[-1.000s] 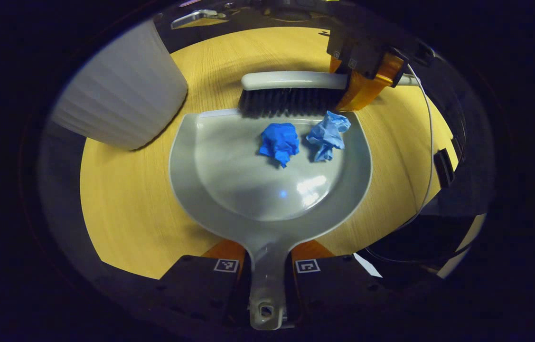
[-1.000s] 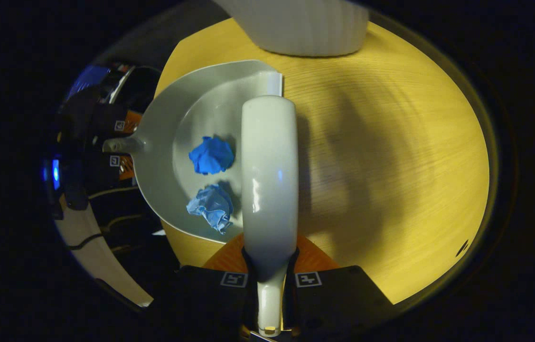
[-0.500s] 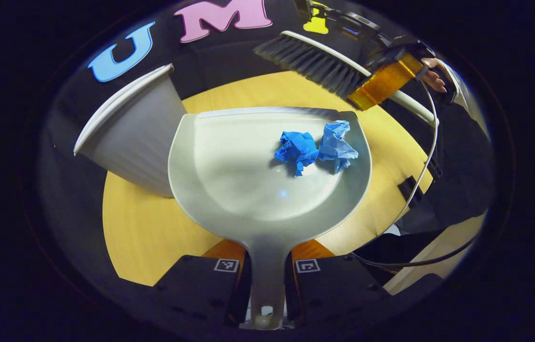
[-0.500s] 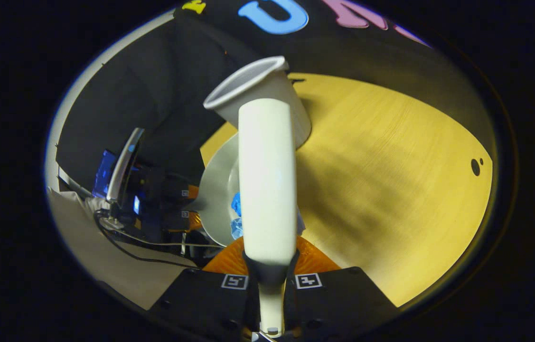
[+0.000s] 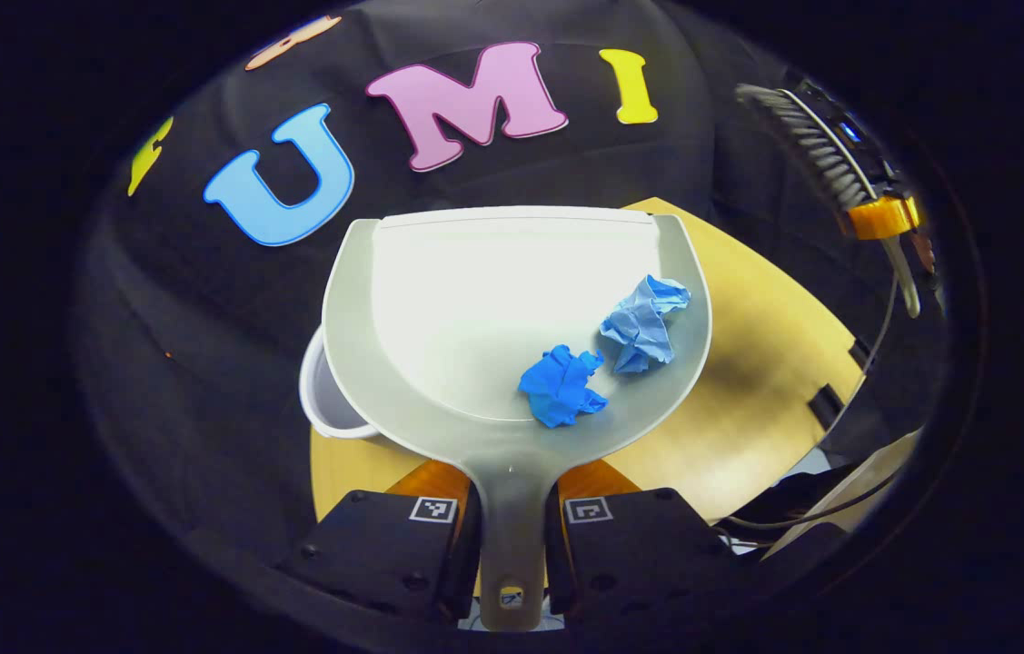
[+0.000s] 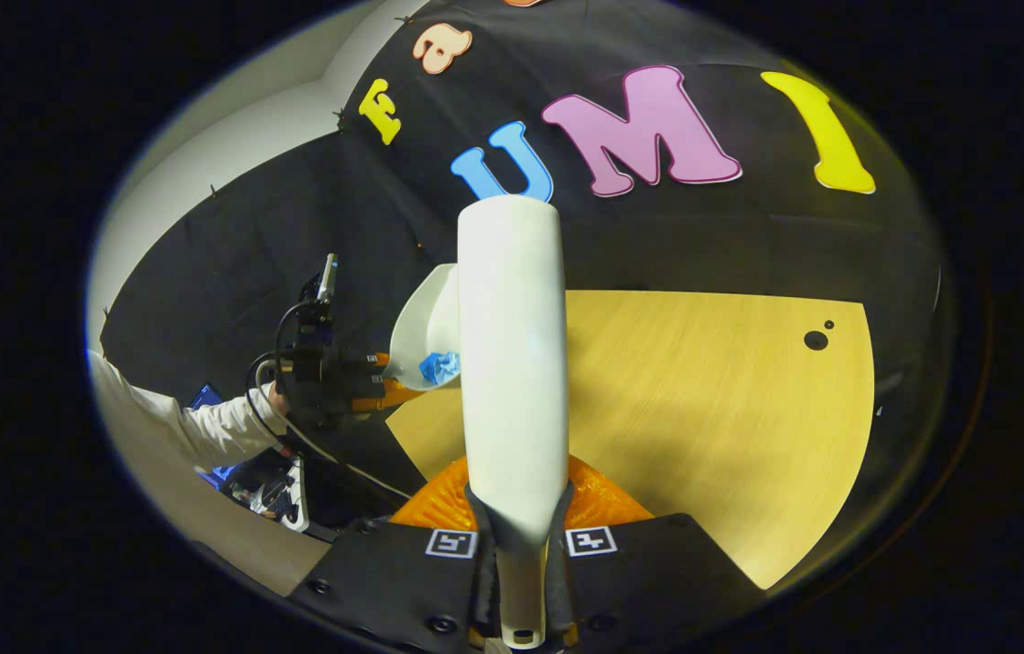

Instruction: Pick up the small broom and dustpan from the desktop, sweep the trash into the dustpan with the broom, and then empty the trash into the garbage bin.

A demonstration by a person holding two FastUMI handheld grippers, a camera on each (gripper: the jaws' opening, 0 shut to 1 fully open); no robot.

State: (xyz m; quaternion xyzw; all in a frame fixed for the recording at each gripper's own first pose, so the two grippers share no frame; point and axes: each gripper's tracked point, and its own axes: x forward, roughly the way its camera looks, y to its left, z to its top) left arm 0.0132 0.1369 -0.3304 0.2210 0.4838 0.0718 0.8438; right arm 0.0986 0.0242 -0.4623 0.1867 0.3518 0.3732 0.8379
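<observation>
We pinch dustpan point(image 5: 512, 309) handle with left tongs point(image 5: 512, 545) | right tongs point(image 6: 517, 563) clamp broom point(image 6: 512, 345) | paper balls point(image 5: 561, 386) light, roll easily | keep pan level

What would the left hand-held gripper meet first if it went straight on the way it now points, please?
Beyond the dustpan held by the left hand-held gripper, probably the booth's black cloth wall; the garbage bin sits lower left. Depth is unclear.
</observation>
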